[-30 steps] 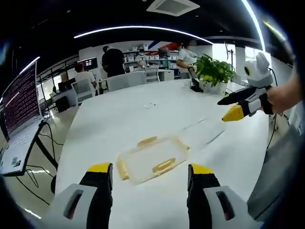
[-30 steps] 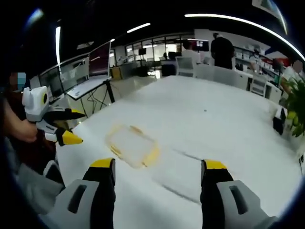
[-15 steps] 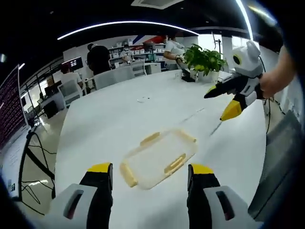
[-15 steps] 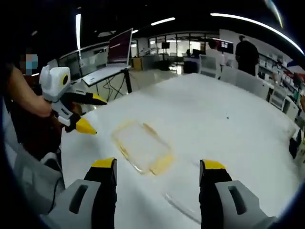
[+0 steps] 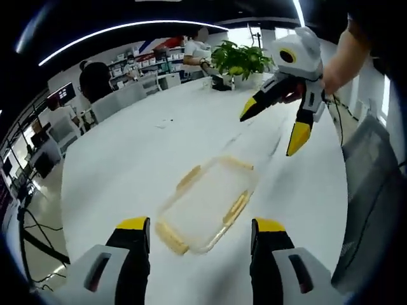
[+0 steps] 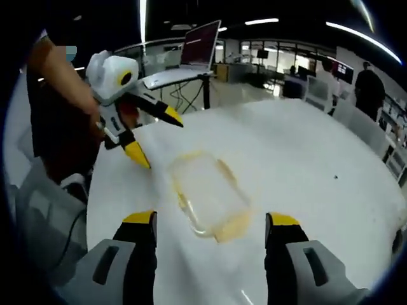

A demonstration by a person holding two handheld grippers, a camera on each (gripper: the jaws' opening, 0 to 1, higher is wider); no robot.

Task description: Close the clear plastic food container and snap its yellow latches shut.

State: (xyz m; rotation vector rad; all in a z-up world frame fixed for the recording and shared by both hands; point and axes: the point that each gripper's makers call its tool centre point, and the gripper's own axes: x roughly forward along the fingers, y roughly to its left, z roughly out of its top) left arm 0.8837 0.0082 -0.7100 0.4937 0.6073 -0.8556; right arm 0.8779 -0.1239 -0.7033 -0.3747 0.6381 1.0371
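Note:
A clear plastic food container (image 5: 206, 202) with yellow latches (image 5: 236, 206) lies flat on the white table (image 5: 127, 159). It sits just ahead of my left gripper (image 5: 200, 227), whose jaws stand open and empty. My right gripper (image 5: 273, 127) comes in from the upper right, open, hovering past the container's far end. A faint clear flat piece (image 5: 259, 149) lies beyond the container, hard to make out. In the right gripper view the container (image 6: 206, 190) lies in front of my open right gripper (image 6: 211, 221). The left gripper (image 6: 158, 140) hangs open at the container's far left corner.
A potted plant (image 5: 238, 60) stands at the table's far end, with people and chairs behind it. A side desk with a monitor (image 6: 202, 41) stands beyond the table edge. The person's arm (image 6: 60, 76) and body sit close to the table's near edge.
Both cameras have swung and moved closer to the container. The right gripper has come nearer above its far end, and the left gripper has drawn up to its corner. The container has not moved.

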